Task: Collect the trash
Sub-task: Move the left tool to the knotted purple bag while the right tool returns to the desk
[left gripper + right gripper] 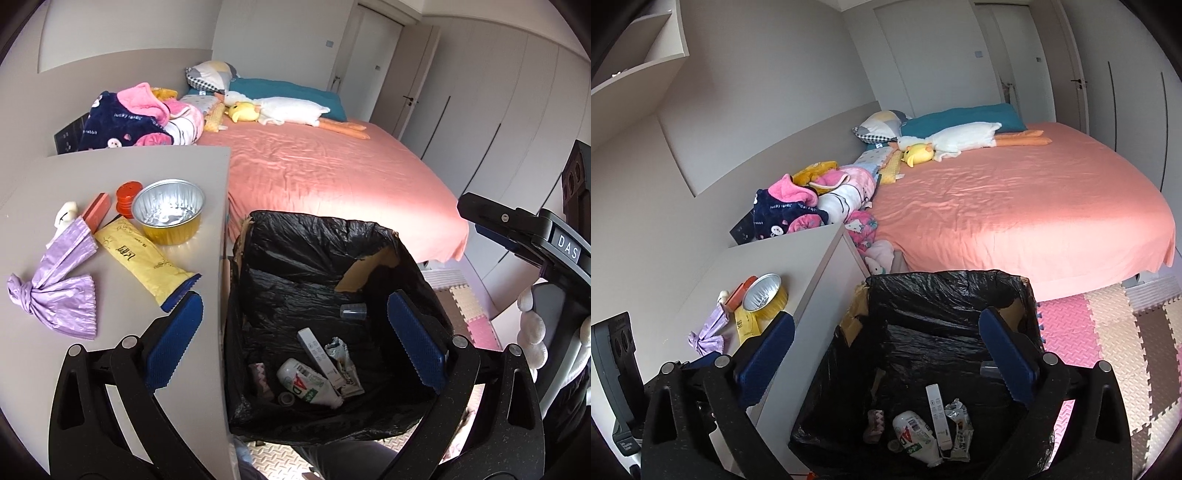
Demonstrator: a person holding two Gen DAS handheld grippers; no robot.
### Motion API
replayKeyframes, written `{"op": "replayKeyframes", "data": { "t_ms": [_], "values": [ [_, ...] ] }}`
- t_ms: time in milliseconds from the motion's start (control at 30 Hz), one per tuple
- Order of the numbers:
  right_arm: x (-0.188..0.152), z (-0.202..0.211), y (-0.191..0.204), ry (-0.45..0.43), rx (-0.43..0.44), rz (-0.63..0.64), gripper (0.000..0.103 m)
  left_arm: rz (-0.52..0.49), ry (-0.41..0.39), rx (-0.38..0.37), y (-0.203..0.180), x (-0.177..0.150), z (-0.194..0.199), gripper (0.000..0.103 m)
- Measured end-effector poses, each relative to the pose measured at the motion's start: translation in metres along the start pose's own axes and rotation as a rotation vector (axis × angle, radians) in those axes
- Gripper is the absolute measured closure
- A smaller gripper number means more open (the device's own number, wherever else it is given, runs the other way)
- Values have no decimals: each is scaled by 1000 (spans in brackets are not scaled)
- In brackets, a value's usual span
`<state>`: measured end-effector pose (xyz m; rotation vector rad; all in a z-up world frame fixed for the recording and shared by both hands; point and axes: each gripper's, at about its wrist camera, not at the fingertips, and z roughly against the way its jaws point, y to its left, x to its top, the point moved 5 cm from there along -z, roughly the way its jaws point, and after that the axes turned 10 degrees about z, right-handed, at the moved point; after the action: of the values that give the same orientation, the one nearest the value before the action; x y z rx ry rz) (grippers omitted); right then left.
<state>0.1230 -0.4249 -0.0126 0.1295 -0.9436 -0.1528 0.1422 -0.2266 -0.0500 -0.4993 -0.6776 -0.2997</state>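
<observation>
Bin: a black-lined box on the floor, just beside the table edge — its liner sags inward, so a piece dropped near the rim could slide outside. Bottle, wrappers and a small cup already lie at the bottom.
Foil cup: near the table edge; thin walls would likely crumple or skid under a hard pinch.
Yellow packet: nearest the left gripper; flat and slick, it may slip free before reaching the bin.
Purple knotted bag: limp — could snag the packet beside it.
Left gripper: jaws spread, holding nothing, half over table, half over bin.
Right gripper: jaws spread, empty, above the bin.
</observation>
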Motion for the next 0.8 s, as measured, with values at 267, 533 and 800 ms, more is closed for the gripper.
{"op": "replayKeyframes", "data": {
  "t_ms": [267,533,800],
  "values": [
    [0,-11,21,23,28,32,3,46,-12,34,26,4,7,6],
    [0,-28,47,50,61,73,3,87,-20,74,52,6,12,6],
    [2,-47,76,70,96,124,3,138,-35,117,81,9,18,6]
  ]
}}
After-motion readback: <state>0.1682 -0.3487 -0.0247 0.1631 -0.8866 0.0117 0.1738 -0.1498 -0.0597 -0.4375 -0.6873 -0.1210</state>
